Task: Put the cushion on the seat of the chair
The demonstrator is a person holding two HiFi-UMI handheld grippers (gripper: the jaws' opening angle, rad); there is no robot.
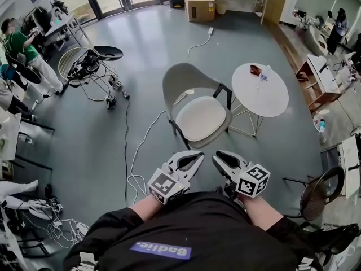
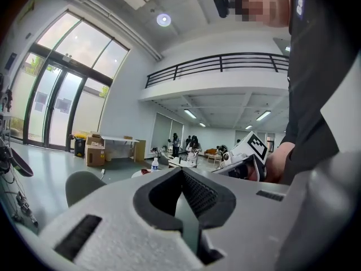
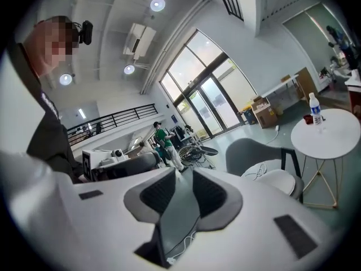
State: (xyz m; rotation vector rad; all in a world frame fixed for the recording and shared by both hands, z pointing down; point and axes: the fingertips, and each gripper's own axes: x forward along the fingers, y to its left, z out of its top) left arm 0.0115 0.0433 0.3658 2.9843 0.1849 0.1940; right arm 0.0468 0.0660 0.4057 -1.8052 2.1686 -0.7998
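The grey shell chair (image 1: 186,78) stands on the floor ahead of me, and an off-white cushion (image 1: 201,119) lies flat on its seat. Both grippers hover side by side just short of the chair's front edge, clear of the cushion. My left gripper (image 1: 197,156) has its tips together and nothing in it; in its own view the left gripper (image 2: 181,173) looks shut. My right gripper (image 1: 219,156) holds nothing. The right gripper view shows the right gripper (image 3: 183,173) with a narrow gap between its pads, and the cushion (image 3: 280,179) beyond it.
A round white table (image 1: 271,97) stands right of the chair with a water bottle (image 1: 264,73) on it. White cable (image 1: 135,162) loops over the floor at left. A dark chair (image 1: 321,191) is at right, cardboard boxes (image 1: 199,1) at the back, a person in green (image 1: 20,44) far left.
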